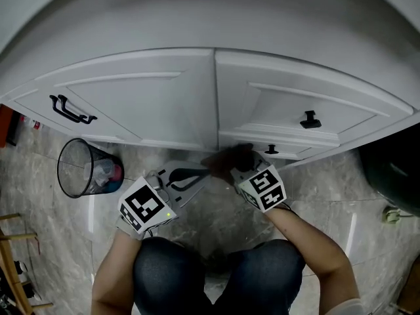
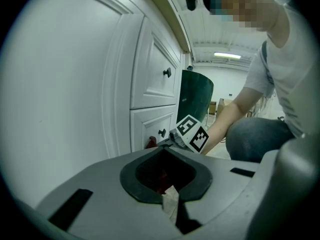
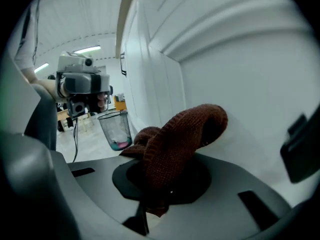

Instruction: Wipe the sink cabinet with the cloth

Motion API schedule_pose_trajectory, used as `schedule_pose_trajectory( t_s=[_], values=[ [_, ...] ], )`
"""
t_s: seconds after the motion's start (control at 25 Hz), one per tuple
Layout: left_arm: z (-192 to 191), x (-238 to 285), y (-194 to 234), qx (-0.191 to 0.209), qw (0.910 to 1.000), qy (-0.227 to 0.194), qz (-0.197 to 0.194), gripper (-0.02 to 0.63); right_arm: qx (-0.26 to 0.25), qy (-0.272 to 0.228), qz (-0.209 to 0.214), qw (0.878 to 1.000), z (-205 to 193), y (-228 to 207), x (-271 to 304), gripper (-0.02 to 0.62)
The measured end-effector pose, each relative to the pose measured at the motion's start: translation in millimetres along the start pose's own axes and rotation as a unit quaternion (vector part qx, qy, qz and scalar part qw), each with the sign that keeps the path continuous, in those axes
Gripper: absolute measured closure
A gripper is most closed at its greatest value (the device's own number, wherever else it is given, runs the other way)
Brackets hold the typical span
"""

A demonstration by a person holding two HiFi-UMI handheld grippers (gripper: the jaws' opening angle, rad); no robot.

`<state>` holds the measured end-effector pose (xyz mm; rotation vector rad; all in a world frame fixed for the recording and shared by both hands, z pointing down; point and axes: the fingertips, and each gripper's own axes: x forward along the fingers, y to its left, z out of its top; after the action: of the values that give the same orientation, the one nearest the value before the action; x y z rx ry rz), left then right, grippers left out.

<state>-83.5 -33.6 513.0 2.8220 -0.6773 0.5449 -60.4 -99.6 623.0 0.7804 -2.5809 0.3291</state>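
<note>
A brown knitted cloth (image 3: 180, 144) is bunched in my right gripper (image 3: 150, 209), which is shut on it and presses it against the white sink cabinet (image 3: 240, 74). In the head view the cloth (image 1: 233, 157) touches the cabinet's bottom edge (image 1: 197, 143) under the middle seam, with the right gripper (image 1: 239, 168) just behind it. My left gripper (image 1: 202, 174) hovers low over the floor to the left of the cloth, with its jaws together and nothing held. In the left gripper view, that gripper (image 2: 172, 204) faces along the cabinet front toward the cloth (image 2: 150, 143).
A wire waste basket (image 1: 85, 169) stands on the marble floor at the left. A dark green bin (image 1: 394, 169) is at the right. The left door has a black handle (image 1: 71, 110) and the drawers have black knobs (image 1: 310, 120). The person's knees (image 1: 216, 274) are close below.
</note>
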Motion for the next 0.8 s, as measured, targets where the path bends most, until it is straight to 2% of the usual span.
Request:
schedule_pose_trajectory(
  t_s=[0.08, 0.24, 0.44, 0.68, 0.8],
  values=[
    [0, 0, -1, 0.001, 1.0000, 0.000, -0.003, 0.597, -0.026, -0.022, 0.001, 0.999, 15, 7, -2, 0.537],
    [2, 1, -3, 0.003, 1.0000, -0.001, -0.008, 0.597, -0.014, -0.046, 0.012, 0.999, 27, 9, -7, 0.538],
    [1, 8, -14, 0.009, 0.9993, 0.005, -0.035, 0.597, -0.067, -0.112, -0.015, 0.991, 60, 5, -36, 0.537],
    [3, 22, -26, 0.015, 0.9980, 0.012, -0.060, 0.597, -0.014, -0.159, -0.039, 0.986, 77, -11, -64, 0.538],
    [5, 29, -30, 0.020, 0.9974, 0.013, -0.068, 0.597, 0.049, -0.166, -0.026, 0.985, 77, -19, -73, 0.538]
  ],
)
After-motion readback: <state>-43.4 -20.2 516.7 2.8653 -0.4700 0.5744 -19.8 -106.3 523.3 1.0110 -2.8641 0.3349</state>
